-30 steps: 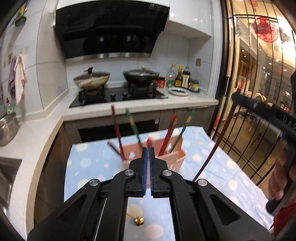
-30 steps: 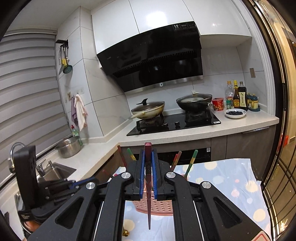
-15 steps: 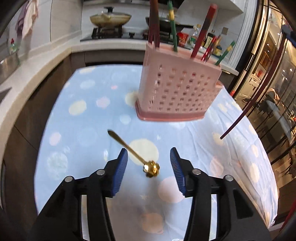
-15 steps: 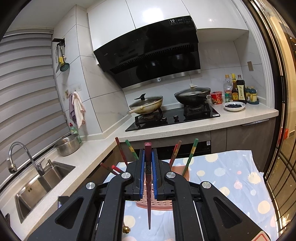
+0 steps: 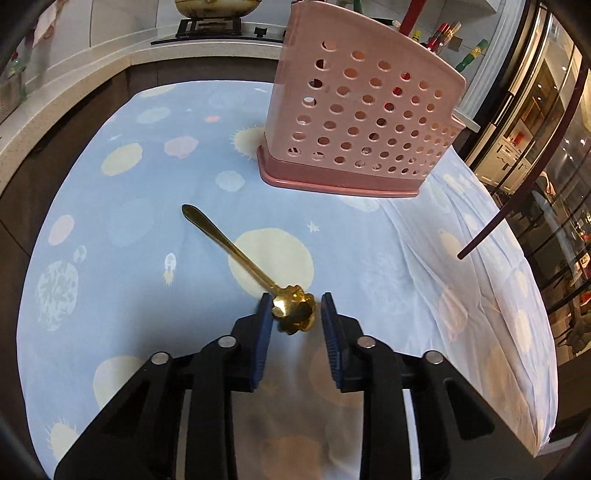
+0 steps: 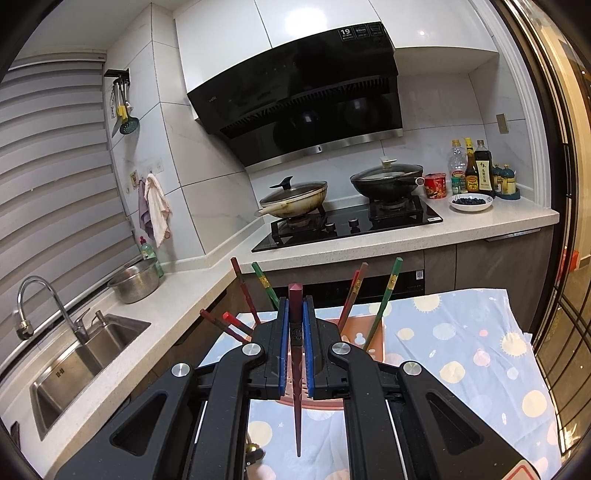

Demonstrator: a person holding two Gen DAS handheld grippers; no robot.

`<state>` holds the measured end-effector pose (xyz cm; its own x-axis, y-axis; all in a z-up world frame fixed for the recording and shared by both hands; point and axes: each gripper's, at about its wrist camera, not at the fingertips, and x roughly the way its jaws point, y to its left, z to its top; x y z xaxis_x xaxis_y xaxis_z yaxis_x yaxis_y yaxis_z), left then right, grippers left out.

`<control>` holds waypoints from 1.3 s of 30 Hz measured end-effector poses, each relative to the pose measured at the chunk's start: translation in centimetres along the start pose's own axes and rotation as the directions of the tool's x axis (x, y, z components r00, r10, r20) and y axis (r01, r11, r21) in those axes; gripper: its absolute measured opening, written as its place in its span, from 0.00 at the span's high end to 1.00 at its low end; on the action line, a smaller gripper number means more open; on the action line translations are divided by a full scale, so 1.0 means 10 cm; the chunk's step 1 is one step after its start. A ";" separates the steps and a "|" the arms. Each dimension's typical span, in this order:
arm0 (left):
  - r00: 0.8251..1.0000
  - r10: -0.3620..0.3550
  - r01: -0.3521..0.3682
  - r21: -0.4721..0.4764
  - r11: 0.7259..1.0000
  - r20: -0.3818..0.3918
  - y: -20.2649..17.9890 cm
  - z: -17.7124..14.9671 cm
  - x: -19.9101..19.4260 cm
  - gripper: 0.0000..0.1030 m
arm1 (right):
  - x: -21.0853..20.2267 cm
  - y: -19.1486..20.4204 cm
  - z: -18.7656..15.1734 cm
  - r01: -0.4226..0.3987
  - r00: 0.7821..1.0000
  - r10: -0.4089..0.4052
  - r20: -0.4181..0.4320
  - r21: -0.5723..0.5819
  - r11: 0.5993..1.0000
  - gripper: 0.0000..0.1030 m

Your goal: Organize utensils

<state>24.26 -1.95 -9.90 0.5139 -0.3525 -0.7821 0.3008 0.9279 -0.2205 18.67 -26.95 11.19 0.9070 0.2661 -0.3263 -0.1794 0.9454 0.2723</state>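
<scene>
The pink holder's (image 5: 364, 122) top runs off the frame's upper edge, so its chopsticks (image 5: 412, 16) show only as stubs. Bottle labels (image 6: 480, 173) by the stove are too small to read.

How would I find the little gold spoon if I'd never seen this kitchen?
Look at the blue spotted cloth with the pink basket on it. In front of the basket, the spoon lies flat, its bowl between the left tongs. It's the only shiny gold thing, with a flower-shaped bowl; the chopsticks are long colored sticks.

Gold spoon (image 5: 255, 271) flat on cloth; maroon chopstick (image 6: 296, 354) upright.
</scene>
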 end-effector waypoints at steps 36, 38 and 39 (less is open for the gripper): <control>0.998 0.063 -0.065 0.080 0.995 0.027 -0.28 -0.05 -0.14 0.56 | -0.36 -0.17 -0.31 0.004 1.000 -0.003 -0.023 0.061 0.998 0.93; 0.997 0.065 -0.069 0.120 0.990 0.040 -0.38 -0.05 -0.11 0.56 | -0.33 -0.19 -0.32 0.007 1.000 -0.005 -0.029 0.065 0.998 0.94; 0.996 0.074 -0.080 0.142 0.987 0.046 -0.43 -0.06 -0.10 0.56 | -0.31 -0.21 -0.32 0.009 0.999 -0.006 -0.032 0.065 0.998 0.94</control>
<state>22.03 -5.53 -8.54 0.5709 -0.2880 -0.7688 0.3697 0.9263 -0.0725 14.97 -29.12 8.74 0.8955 0.2659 -0.3569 -0.1464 0.9332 0.3281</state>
